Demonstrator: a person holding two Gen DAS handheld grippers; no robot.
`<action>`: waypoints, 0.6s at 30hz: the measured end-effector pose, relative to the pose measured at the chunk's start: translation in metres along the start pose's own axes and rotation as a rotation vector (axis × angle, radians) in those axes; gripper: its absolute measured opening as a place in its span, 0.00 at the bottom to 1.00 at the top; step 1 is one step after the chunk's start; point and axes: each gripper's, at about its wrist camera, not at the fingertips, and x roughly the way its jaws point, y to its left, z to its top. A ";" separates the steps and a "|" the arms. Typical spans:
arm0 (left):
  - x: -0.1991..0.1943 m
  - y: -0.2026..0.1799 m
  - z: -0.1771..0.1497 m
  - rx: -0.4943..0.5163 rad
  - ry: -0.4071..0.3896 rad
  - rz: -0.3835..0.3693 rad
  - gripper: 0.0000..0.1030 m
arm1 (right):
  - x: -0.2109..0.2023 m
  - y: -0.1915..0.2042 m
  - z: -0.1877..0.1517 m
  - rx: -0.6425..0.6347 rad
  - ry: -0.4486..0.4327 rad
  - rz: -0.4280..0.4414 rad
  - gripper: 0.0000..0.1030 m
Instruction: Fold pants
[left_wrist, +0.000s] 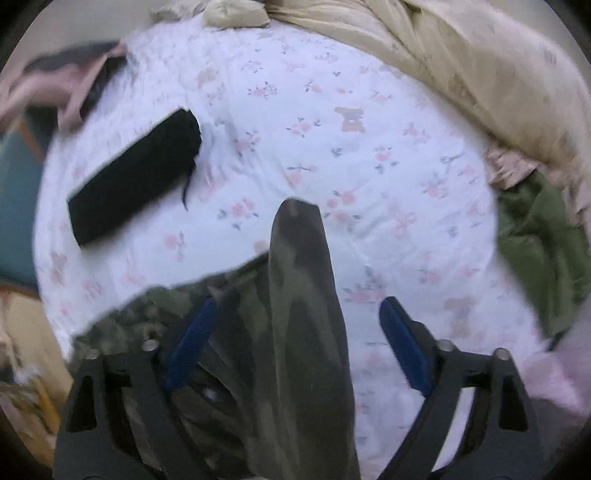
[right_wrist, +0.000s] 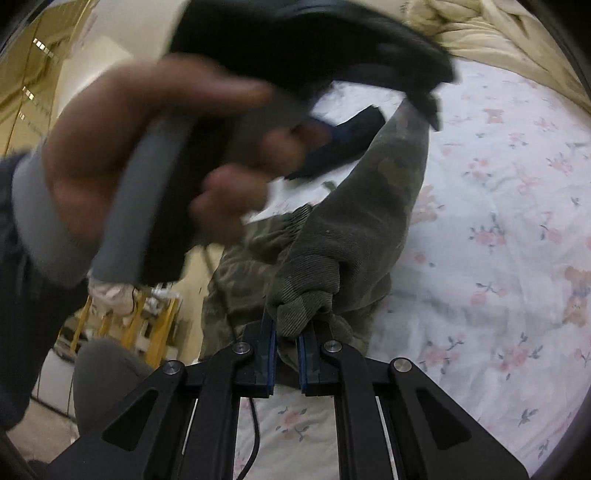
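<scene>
Leftmost in the left wrist view, a folded black garment (left_wrist: 135, 177) lies as a flat bar on the white bedsheet printed with pink flowers and small bears (left_wrist: 369, 155). Just right of it, a strip of the camouflage-green corduroy pants (left_wrist: 303, 295) rises up the middle of the picture, with more of the same cloth bunched low at the left. The left gripper (left_wrist: 299, 336) stands with its blue-padded fingers (left_wrist: 192, 343) spread apart on either side of that strip; the left pad lies against the bunched cloth, the right pad is clear of it over the sheet, so nothing is pinched. Farther right, a beige quilted comforter (left_wrist: 461, 66) is heaped along the bed's edge, and an olive-green cloth (left_wrist: 532, 243) lies below it.

In the right wrist view, a blurred hand (right_wrist: 140, 147) with a grey cuff fills the left side, wrapped around a grey and black handle. Right of centre, the right gripper (right_wrist: 286, 354) is clenched on a gathered fold of the pants, lifting it off the sheet, while the far end of the cloth runs up toward the other tool's black body. Beyond, the floral sheet spreads to the right.
</scene>
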 end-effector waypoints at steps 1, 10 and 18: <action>0.005 0.000 0.000 0.024 0.012 0.024 0.56 | 0.001 0.003 -0.001 -0.010 0.005 0.008 0.09; -0.030 0.056 -0.022 -0.043 -0.042 -0.030 0.07 | 0.007 0.023 -0.006 -0.109 0.020 0.057 0.08; -0.082 0.152 -0.070 -0.151 -0.134 -0.073 0.07 | 0.032 0.083 -0.002 -0.260 0.081 0.121 0.08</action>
